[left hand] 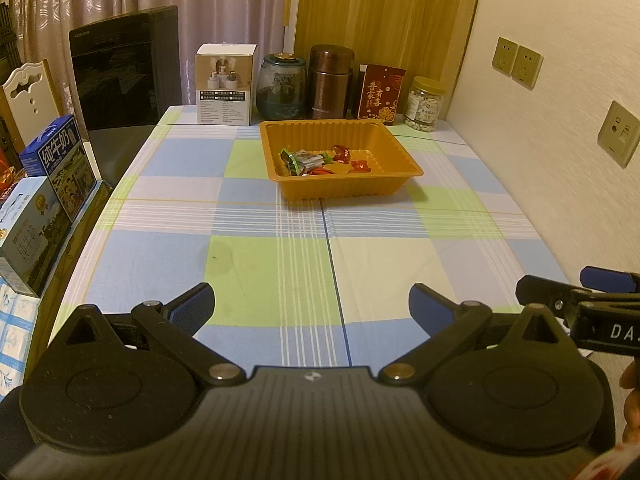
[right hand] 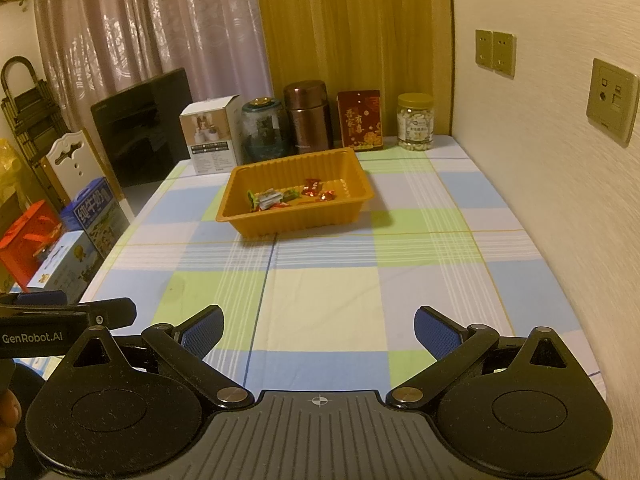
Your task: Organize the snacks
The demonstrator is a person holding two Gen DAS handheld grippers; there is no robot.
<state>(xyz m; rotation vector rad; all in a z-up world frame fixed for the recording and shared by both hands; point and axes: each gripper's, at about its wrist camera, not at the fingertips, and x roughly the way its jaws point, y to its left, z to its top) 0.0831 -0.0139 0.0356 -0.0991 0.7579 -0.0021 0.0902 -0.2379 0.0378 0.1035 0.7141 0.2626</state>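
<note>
An orange plastic tray (left hand: 404, 158) (right hand: 240, 222) sits on the far half of the checked tablecloth. Inside it lie several wrapped snacks (left hand: 320, 160) (right hand: 290, 196), red, green and silver. My left gripper (left hand: 312, 306) hangs open over the near part of the table, nothing between its blue pads. My right gripper (right hand: 320, 330) is open too, empty, level with the left one and to its right. Both stand well short of the tray. The right gripper's fingers (left hand: 560, 292) show at the right edge of the left wrist view.
Along the table's back edge stand a white box (left hand: 226, 84), a glass jar (left hand: 280, 86), a brown flask (left hand: 330, 82), a red carton (left hand: 380, 94) and a jar of nuts (left hand: 424, 104). Milk boxes (left hand: 60, 164) are stacked left of the table. A wall runs along the right.
</note>
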